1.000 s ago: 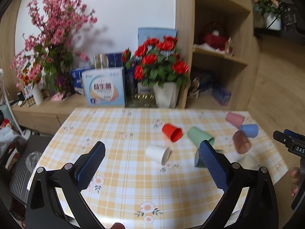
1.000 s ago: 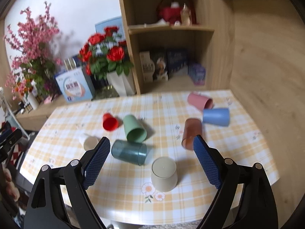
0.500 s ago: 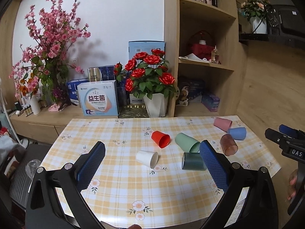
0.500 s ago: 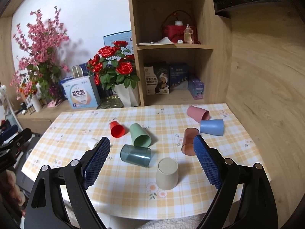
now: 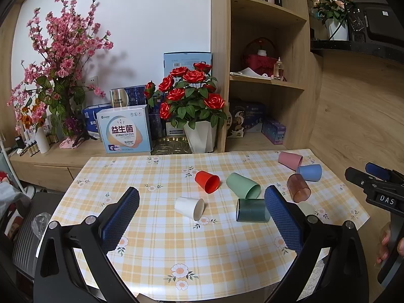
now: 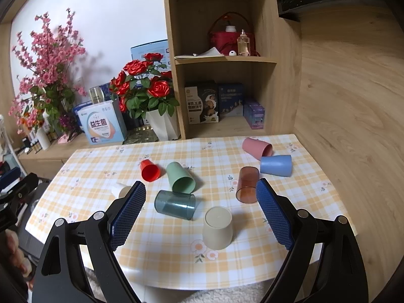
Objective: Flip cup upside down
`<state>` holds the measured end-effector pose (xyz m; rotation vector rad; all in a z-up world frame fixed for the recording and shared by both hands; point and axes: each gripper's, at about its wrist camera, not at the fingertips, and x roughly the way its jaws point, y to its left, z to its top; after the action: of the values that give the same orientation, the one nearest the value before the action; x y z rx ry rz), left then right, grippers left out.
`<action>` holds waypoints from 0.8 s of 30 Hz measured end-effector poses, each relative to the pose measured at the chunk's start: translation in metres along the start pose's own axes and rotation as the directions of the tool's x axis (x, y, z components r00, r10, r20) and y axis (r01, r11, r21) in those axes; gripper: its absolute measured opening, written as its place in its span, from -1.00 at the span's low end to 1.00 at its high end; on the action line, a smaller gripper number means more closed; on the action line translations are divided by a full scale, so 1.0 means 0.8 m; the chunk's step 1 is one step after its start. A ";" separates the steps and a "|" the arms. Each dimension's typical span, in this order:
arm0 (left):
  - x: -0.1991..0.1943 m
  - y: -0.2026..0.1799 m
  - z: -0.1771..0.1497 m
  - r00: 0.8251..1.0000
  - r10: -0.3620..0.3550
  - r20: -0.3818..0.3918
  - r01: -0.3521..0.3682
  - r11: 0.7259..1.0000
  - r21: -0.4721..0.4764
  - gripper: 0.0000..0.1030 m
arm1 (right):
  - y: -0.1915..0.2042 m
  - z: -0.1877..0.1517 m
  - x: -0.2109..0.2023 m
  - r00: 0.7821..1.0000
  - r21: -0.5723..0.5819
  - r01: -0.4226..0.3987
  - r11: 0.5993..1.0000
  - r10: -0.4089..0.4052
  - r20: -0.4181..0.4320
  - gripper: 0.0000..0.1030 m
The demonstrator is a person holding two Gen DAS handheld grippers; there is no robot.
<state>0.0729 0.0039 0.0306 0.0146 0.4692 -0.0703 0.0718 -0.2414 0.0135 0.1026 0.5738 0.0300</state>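
Beige cup (image 6: 217, 227) sits upside down at near tabletop (image 6: 298, 202) edge; both tools, left (image 5: 202, 221) and right (image 6: 200, 216), have pulled back, pads wide apart, empty. Flip looks done, probably; seven cups lie sideways.

Left wrist view: above table (image 5: 156, 229) near edge, facing shelves. Right wrist view: likewise, further right. Shared: whole tabletop, cups.
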 end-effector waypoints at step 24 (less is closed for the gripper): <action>-0.013 -0.002 0.007 1.000 -0.014 0.025 0.014 1.000 0.007 0.88 | -0.001 0.008 -0.012 0.999 0.004 0.002 1.000 -0.003 0.038 0.67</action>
<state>0.0664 0.0032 0.0402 0.0167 0.4443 -0.0853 0.0672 -0.2435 0.0245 0.1063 0.5358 0.0244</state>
